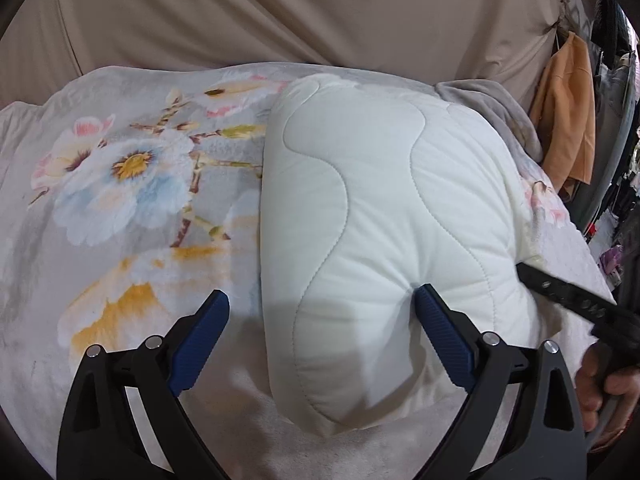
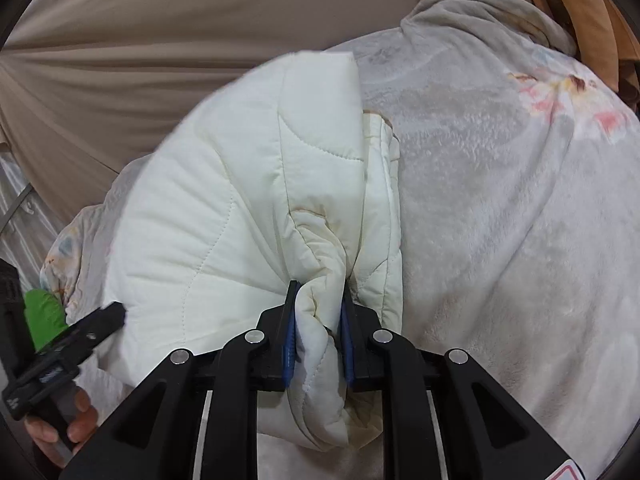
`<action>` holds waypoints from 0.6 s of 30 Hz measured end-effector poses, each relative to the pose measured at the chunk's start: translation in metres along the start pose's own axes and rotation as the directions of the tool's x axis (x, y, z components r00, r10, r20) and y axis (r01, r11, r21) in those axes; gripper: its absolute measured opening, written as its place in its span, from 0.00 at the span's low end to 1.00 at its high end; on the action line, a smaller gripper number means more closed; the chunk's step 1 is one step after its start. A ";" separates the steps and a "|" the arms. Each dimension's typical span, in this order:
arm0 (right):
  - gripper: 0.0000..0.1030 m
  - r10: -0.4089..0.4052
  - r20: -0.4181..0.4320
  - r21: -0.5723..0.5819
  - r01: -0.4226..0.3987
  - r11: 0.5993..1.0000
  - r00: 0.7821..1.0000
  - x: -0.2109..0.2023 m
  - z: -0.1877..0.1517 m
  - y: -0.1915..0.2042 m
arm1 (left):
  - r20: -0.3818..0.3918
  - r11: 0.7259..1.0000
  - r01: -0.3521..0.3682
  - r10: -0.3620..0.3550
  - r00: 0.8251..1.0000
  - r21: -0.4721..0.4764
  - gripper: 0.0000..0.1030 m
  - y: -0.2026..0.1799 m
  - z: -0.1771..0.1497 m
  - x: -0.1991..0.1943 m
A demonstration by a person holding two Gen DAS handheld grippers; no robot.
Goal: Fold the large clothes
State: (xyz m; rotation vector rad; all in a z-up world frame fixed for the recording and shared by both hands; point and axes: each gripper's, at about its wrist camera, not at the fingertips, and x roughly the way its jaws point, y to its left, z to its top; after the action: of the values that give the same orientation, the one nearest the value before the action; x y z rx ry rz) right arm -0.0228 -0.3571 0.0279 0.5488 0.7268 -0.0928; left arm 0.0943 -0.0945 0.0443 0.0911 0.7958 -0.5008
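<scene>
Pinching a bunched fold of the puffy, wavy-quilted white jacket (image 2: 248,208), the right gripper (image 2: 318,320) grips tight; the left gripper (image 1: 322,320) gapes wide over the plush floral blanket (image 1: 120,168).

— What lies on the bed?
— A grey fleece blanket (image 1: 132,184) with big flowers covers it up to the far edge.
— And behind?
— A beige curtain (image 1: 280,12) hangs along the far side. At the far right corner an orange cloth (image 1: 566,120) hangs.
</scene>
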 end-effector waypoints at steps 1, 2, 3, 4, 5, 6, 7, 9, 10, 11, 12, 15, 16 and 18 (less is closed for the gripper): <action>0.16 0.001 0.016 0.018 -0.001 1.000 1.000 -0.008 0.004 0.002 | -0.002 1.000 -0.001 0.001 1.000 -0.001 0.90 0.001 0.001 0.000; 0.17 0.008 0.046 0.033 -0.009 0.999 0.999 -0.020 0.008 0.002 | 0.002 1.000 -0.007 0.007 1.000 -0.001 0.90 0.002 0.001 -0.001; 0.17 0.006 0.099 0.034 -0.009 0.999 0.995 -0.036 0.012 0.008 | 0.005 1.000 -0.015 0.015 1.000 0.001 0.90 0.001 0.001 -0.002; 0.17 -0.009 0.135 0.018 0.006 1.000 0.991 -0.045 0.015 0.013 | 0.010 1.000 -0.028 0.028 1.000 0.007 0.90 0.000 0.001 -0.004; 0.17 -0.031 0.169 -0.010 0.033 0.999 0.985 -0.054 0.017 0.021 | 0.014 0.999 -0.034 0.033 0.999 0.014 0.90 -0.001 0.002 -0.004; 0.17 -0.052 0.189 -0.057 0.064 0.996 0.981 -0.060 0.019 0.032 | 0.015 0.999 -0.036 0.036 0.999 0.018 0.90 -0.002 0.001 -0.004; 0.16 -0.063 0.185 -0.094 0.082 0.992 0.981 -0.059 0.020 0.040 | 0.015 0.999 -0.037 0.037 0.999 0.018 0.90 -0.002 0.002 -0.004; 0.13 -0.097 0.126 -0.155 0.116 0.981 0.987 -0.039 0.015 0.049 | 0.014 0.999 -0.038 0.038 0.999 0.015 0.90 -0.002 0.002 -0.004; 0.12 -0.118 0.077 -0.167 0.130 0.977 0.990 -0.022 0.011 0.046 | 0.013 0.999 -0.037 0.037 0.999 0.015 0.90 -0.002 0.002 -0.004; 0.07 -0.131 0.012 -0.173 0.132 0.976 0.991 0.001 0.006 0.041 | 0.009 0.999 -0.032 0.032 0.999 0.016 0.90 -0.003 0.002 -0.004; 0.06 -0.145 0.001 -0.163 0.144 0.976 0.989 0.009 -0.004 0.036 | 0.003 1.000 -0.021 0.021 1.000 0.017 0.90 -0.003 0.002 -0.004; 0.04 -0.138 0.043 -0.138 0.142 0.980 0.990 -0.013 -0.004 0.041 | 0.008 0.999 -0.043 0.043 0.999 0.030 0.90 -0.005 0.000 -0.005; 0.04 -0.131 0.080 -0.146 0.141 0.979 0.988 -0.026 -0.003 0.046 | 0.015 0.998 -0.053 0.053 0.998 0.035 0.90 -0.005 -0.001 -0.005; 0.04 -0.160 0.128 -0.172 0.181 0.968 0.979 -0.039 -0.002 0.053 | 0.012 0.999 -0.047 0.047 0.999 0.026 0.90 -0.004 0.000 -0.004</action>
State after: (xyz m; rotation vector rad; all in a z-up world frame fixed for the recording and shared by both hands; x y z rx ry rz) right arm -0.0391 -0.3151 0.0754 0.3021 0.6633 -0.2141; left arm 0.0899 -0.0964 0.0479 0.1311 0.7744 -0.4674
